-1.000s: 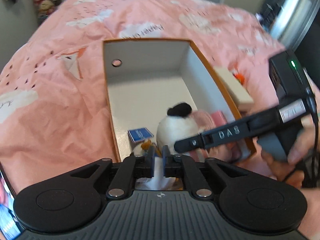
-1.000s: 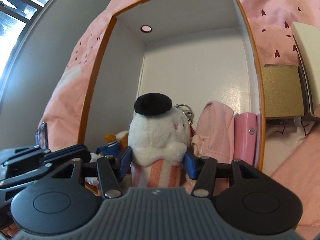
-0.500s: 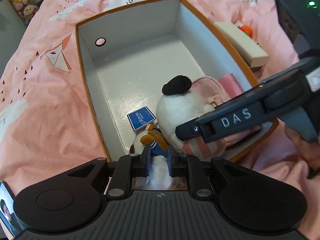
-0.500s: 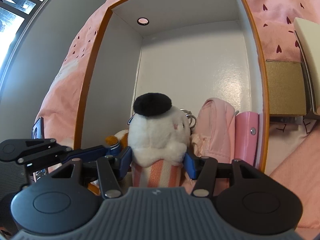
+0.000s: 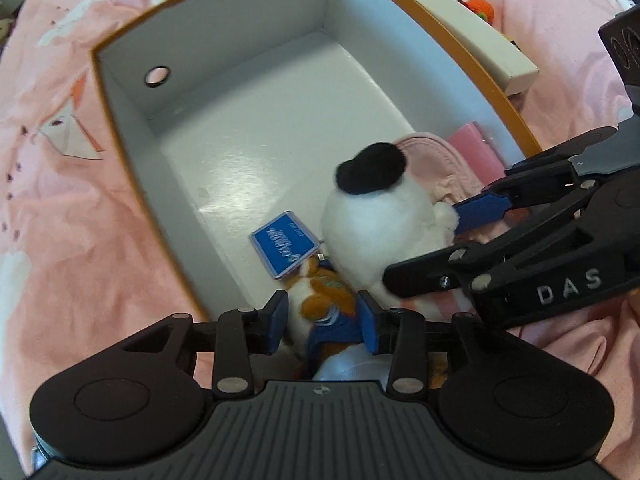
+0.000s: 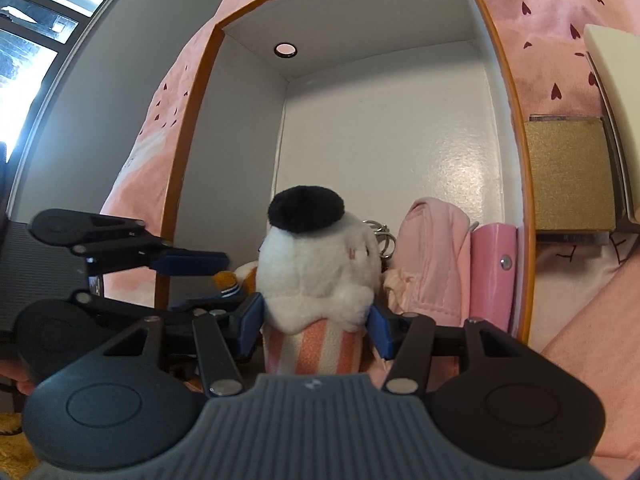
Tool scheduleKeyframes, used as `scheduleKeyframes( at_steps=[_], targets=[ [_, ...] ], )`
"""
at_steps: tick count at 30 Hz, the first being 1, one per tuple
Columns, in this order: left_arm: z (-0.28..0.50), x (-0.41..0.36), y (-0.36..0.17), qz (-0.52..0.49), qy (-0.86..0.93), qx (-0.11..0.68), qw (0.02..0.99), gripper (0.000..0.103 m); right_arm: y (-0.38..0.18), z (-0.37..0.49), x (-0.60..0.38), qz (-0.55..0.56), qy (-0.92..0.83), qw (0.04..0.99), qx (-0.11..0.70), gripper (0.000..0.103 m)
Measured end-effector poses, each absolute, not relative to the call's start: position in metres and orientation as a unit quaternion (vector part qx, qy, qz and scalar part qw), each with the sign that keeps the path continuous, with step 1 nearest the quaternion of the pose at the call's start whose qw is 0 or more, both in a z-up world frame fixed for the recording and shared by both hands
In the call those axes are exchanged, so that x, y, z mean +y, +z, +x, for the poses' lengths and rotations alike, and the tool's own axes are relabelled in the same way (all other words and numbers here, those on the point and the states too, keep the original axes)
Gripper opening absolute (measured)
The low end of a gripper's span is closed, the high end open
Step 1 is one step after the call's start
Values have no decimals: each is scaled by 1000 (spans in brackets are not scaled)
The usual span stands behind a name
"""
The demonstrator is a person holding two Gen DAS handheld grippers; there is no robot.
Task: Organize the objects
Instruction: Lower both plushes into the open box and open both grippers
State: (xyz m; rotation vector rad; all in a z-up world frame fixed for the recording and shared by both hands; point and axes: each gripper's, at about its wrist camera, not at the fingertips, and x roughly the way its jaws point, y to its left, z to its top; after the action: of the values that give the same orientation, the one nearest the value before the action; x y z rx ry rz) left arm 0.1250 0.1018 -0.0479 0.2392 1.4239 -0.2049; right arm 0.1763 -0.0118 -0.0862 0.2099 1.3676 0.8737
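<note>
Blue tag (image 5: 285,249) lettering blurred

A white plush (image 6: 316,276) is wearing a black cap and a pink-and-white striped base; the smaller plush (image 5: 324,304) is showing brown, white and blue. The box (image 5: 256,128) is showing white inside with an orange rim, lying on pink bedding (image 5: 80,208) patterned with dark hearts and white clouds
</note>
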Motion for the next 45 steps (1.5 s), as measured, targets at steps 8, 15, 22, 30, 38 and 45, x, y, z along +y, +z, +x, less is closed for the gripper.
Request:
scheduleKeyframes(
  at_steps=[8,15,22,30,38,45],
  targets=[
    [106,95,-38,142,-70,594,788,19,-85,176,-16,106,398,678,609,57],
    [77,80,-31,166,17,494,853,18,-86,178,-15,121,412,672,604,57],
    [65,72,-55,209,49,457,863,18,-90,182,5,105,411,672,607,57],
    [68,65,-61,231,34,462,856,20,-92,185,6,111,407,663,618,60],
    [60,124,-12,12,-16,463,886,21,-74,173,-6,80,419,686,590,50],
    [66,123,-4,-55,-31,452,890,21,-89,172,4,48,423,677,600,34]
  ],
)
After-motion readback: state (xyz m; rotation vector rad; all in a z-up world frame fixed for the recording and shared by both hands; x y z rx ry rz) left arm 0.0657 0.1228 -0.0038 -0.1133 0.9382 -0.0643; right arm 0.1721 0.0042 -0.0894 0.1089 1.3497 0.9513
